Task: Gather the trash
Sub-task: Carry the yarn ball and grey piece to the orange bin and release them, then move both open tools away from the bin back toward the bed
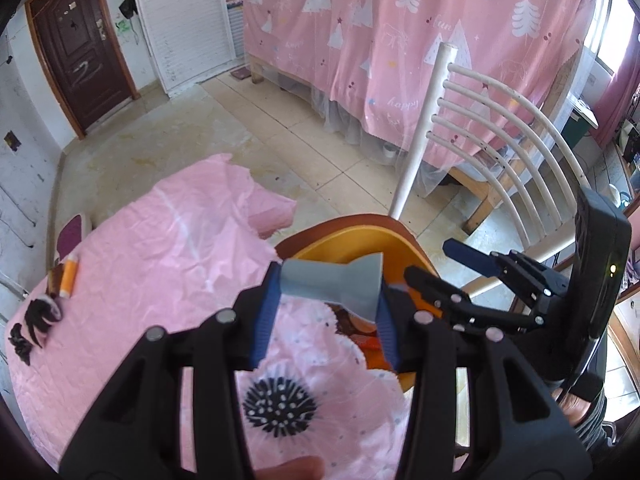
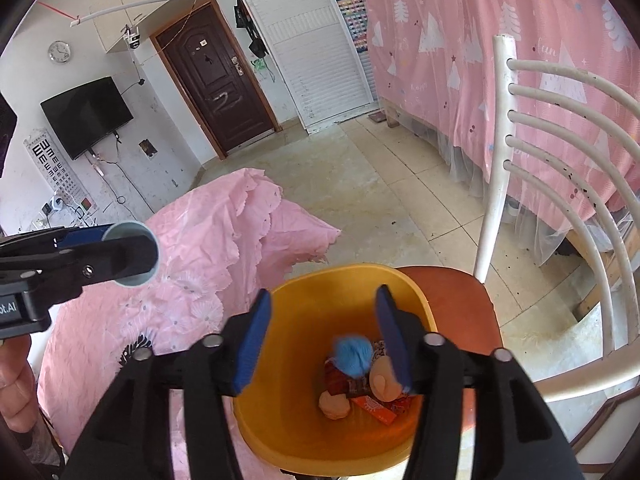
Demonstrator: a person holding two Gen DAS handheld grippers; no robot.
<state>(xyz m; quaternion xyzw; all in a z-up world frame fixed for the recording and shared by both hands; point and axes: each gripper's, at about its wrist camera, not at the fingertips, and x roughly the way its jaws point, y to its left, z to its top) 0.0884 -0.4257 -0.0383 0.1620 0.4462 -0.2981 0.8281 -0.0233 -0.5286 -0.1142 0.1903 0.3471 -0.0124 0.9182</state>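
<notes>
My left gripper [image 1: 326,304] is shut on a grey spool-shaped plastic piece [image 1: 332,286], held crosswise between its blue pads just over the near rim of the orange bin [image 1: 360,244]. That piece and the left gripper also show in the right wrist view [image 2: 132,254]. My right gripper [image 2: 322,336] is open and empty above the orange bin [image 2: 280,436]. A blue ball of yarn [image 2: 353,355] is blurred just below its fingers, over wrappers and peach-coloured pieces [image 2: 334,403] on the bin's floor. An orange tube [image 1: 69,276] and dark scraps [image 1: 38,320] lie on the pink-covered table [image 1: 160,248].
The bin stands on the red-brown seat [image 2: 460,308] of a white metal chair [image 2: 560,152] beside the table. A bed with a pink curtain [image 1: 400,40] stands beyond. Tiled floor [image 2: 360,184] lies between the table and the brown door [image 2: 216,80].
</notes>
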